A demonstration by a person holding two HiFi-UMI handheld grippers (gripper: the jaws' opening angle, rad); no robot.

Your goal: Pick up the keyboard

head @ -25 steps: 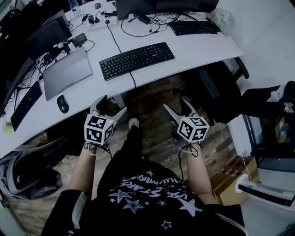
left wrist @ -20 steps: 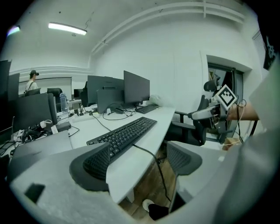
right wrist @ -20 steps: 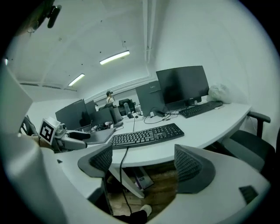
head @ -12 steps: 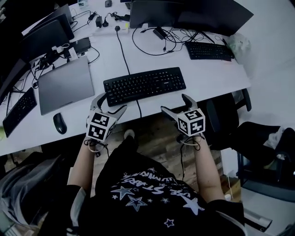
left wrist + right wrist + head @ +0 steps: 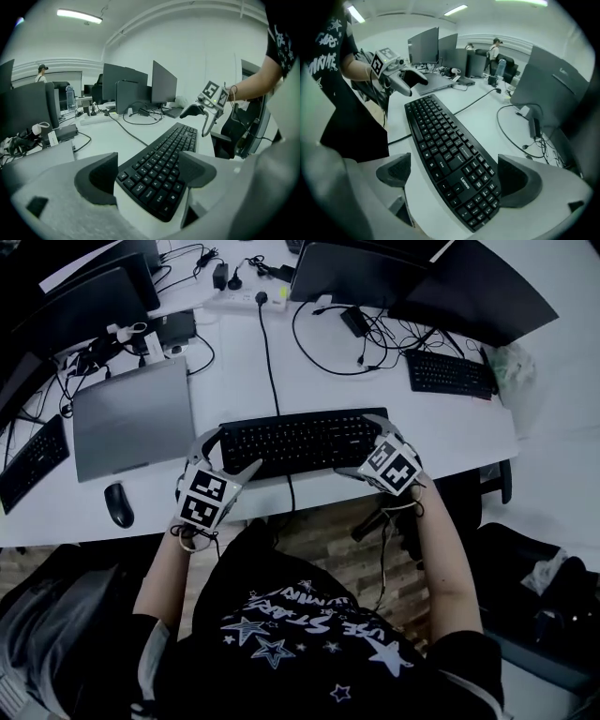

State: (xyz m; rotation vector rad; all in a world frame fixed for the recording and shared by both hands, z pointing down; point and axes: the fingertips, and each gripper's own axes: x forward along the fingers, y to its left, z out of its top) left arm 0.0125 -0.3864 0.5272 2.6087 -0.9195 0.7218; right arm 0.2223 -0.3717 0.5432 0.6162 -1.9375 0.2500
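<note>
A black keyboard (image 5: 295,442) lies flat near the front edge of the white desk (image 5: 234,362). My left gripper (image 5: 234,448) is open at its left end, and that end (image 5: 161,164) lies between the pads (image 5: 101,180) without touching them. My right gripper (image 5: 361,446) straddles the right end (image 5: 450,154), tilted steeply down. Its jaws are opening, and the pads (image 5: 518,180) stand clear of the keyboard's edges. Each gripper view shows the other gripper at the keyboard's far end: the right gripper (image 5: 197,123) and the left gripper (image 5: 408,80).
A closed grey laptop (image 5: 131,418) and a mouse (image 5: 118,504) lie left of the keyboard. A black cable (image 5: 267,343) runs back to a power strip (image 5: 246,298). Monitors (image 5: 366,273), a second keyboard (image 5: 450,373) and loose cables fill the back right. A third keyboard (image 5: 33,463) is far left.
Both grippers moved forward from below the desk's front edge to the keyboard's two ends. The right gripper rolled over and its jaws spread wider.
</note>
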